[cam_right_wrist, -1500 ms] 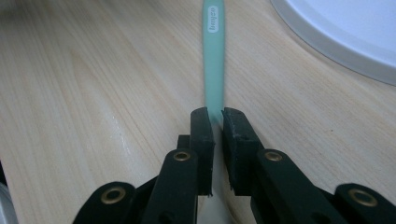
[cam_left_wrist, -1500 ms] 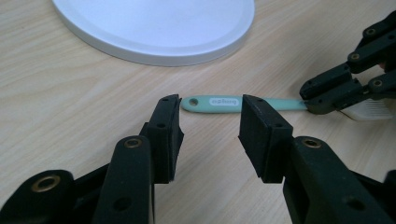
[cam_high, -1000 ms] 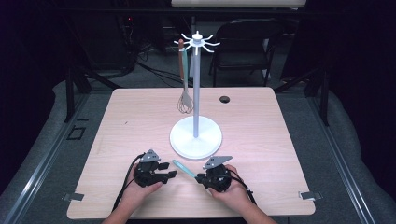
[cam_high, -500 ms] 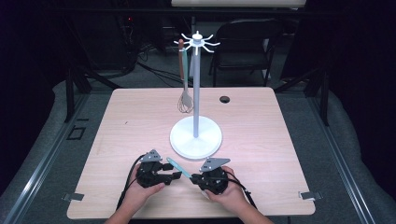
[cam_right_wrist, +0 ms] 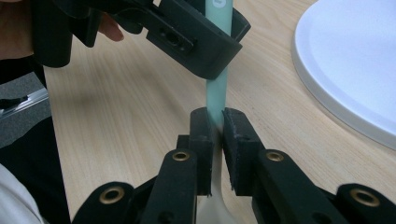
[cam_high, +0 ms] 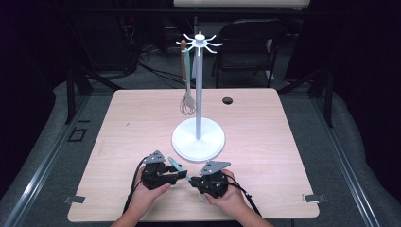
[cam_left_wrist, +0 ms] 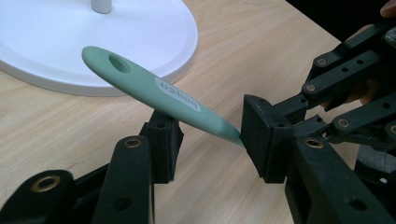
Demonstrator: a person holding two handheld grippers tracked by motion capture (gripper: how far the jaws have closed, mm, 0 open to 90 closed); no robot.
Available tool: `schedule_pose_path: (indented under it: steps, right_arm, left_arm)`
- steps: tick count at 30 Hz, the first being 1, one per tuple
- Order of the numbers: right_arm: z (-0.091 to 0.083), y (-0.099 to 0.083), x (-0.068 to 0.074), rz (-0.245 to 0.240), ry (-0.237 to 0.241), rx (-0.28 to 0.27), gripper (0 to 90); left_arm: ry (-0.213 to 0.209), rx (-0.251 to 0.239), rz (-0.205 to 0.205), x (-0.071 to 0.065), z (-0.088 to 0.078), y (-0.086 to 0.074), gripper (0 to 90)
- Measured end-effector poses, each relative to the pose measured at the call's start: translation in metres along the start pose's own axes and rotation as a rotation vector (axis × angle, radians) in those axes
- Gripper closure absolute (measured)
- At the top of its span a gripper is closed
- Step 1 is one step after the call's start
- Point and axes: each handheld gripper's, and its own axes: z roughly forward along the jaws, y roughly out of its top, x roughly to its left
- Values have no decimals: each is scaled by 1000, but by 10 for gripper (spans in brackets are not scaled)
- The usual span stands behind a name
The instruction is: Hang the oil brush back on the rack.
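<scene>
right gripper (cam_right_wrist: 214, 122) pinches green utensil handle (cam_left_wrist: 154, 91); left gripper (cam_left_wrist: 210, 140) closing around it (not gripping).

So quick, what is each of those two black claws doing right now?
Left gripper: jaws just closing around the mint-green plastic utensil handle, not yet clamped.
Right gripper: shut on that handle.

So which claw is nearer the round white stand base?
Left. The left claw sits just below the round white stand base; the right claw lies lower, farther from it.

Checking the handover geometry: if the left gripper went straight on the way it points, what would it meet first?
Probably the right gripper, facing it and shut on the green utensil handle between the left gripper's jaws; depth is unclear.
</scene>
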Motion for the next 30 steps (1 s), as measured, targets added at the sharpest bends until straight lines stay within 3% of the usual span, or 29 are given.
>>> schedule_pose_path:
  steps: [5,8,11,17,20,24,30]
  right_arm:
    - [2,-3,-2,4,5,31,735]
    - [5,-7,-4,12,8,84,722]
    - [8,-10,-5,25,12,102,716]
    - [11,-10,-6,49,5,110,737]
    - [12,-9,-4,46,12,117,813]
    - [10,-7,0,22,-9,92,824]
    - [5,0,1,24,-13,21,825]
  left_arm:
    - [-8,-4,-5,0,1,0,594]
    - [-9,-1,-8,1,1,0,594]
    - [-7,-2,-6,0,1,1,594]
    - [-11,-1,4,-3,0,3,612]
    - [-9,0,20,-6,-1,5,621]
    - [-9,-15,27,-10,-5,10,642]
    - [-27,-62,47,-19,-14,22,719]
